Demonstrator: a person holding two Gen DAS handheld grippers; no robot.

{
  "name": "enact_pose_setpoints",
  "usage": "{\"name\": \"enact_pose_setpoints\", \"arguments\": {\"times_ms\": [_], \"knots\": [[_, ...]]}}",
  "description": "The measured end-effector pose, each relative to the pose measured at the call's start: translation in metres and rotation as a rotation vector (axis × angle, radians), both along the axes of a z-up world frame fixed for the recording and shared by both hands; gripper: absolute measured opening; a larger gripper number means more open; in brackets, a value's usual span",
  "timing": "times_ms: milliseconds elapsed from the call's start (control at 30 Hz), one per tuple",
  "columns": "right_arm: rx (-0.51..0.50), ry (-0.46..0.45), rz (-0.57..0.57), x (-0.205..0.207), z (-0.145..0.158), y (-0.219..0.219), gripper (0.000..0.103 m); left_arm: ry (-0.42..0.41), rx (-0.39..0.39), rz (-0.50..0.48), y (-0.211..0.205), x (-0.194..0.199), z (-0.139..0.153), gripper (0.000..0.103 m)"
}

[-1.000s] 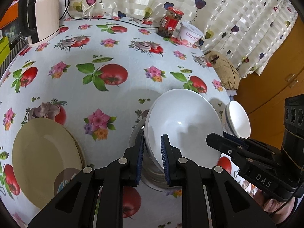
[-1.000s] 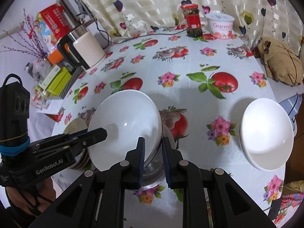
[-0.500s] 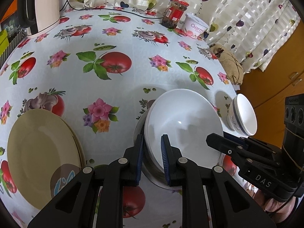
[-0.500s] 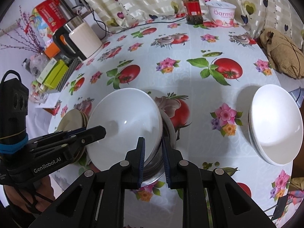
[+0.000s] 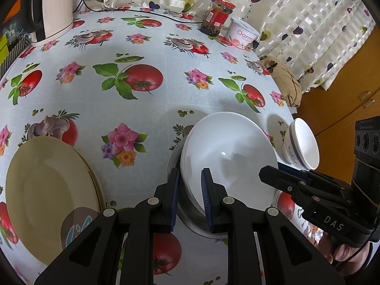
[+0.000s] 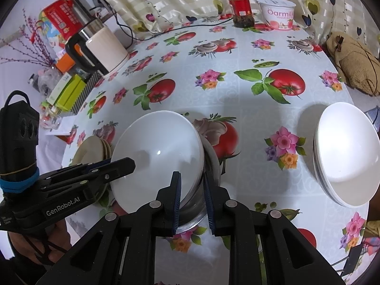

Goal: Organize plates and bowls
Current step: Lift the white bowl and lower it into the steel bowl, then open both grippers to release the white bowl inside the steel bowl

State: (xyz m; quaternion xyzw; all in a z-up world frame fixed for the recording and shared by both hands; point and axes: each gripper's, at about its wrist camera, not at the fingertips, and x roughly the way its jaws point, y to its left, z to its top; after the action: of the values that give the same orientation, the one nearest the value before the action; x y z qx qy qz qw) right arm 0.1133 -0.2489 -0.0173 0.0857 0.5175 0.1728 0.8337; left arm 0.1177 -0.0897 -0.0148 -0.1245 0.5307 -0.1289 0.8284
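Note:
A wide white bowl (image 5: 228, 147) (image 6: 156, 152) sits nested in a steel bowl (image 5: 187, 211) (image 6: 212, 159) on the flowered tablecloth. My left gripper (image 5: 190, 173) is shut on the near-left rim of the two bowls, one pad inside the white bowl and one outside the steel rim. From the other side my right gripper (image 6: 191, 177) spans the same rims; its jaws are starting to open, with the pads still against the bowls. Each gripper shows in the other's view, left (image 6: 128, 163) and right (image 5: 268, 174).
A stack of beige plates (image 5: 47, 190) (image 6: 92, 149) lies left of the bowls. White bowls with a blue pattern (image 5: 301, 144) (image 6: 344, 152) are stacked at the right edge. At the back stand a kettle (image 6: 104, 47), a jar (image 6: 241, 6) and a yogurt tub (image 6: 276, 13). A brown bag (image 6: 353, 64) lies right.
Both grippers have stayed on the rims of the nested bowls. The two views have tilted slightly; nothing on the table has shifted.

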Motion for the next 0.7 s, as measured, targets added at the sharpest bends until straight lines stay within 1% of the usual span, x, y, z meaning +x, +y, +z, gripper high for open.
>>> {"name": "enact_pose_setpoints", "arguments": {"times_ms": [367,400,467,533,700], "knots": [[-0.004,-0.039,-0.005,-0.002,0.015,-0.006,0.025,-0.044,0.007,0.025,0.008,-0.005,0.013,0.019],[-0.003,-0.042,-0.006,-0.002,0.016,-0.006,0.026,-0.050,0.007,0.026,0.008,-0.005,0.015,0.019],[-0.001,-0.051,-0.009,-0.003,0.021,-0.008,0.032,-0.061,0.008,0.027,0.008,-0.006,0.019,0.019],[0.000,-0.060,-0.011,-0.004,0.025,-0.009,0.034,-0.068,0.008,0.026,0.008,-0.007,0.022,0.019],[0.000,-0.078,-0.020,-0.006,0.033,-0.013,0.036,-0.086,0.010,0.024,0.007,-0.008,0.029,0.019]]}}
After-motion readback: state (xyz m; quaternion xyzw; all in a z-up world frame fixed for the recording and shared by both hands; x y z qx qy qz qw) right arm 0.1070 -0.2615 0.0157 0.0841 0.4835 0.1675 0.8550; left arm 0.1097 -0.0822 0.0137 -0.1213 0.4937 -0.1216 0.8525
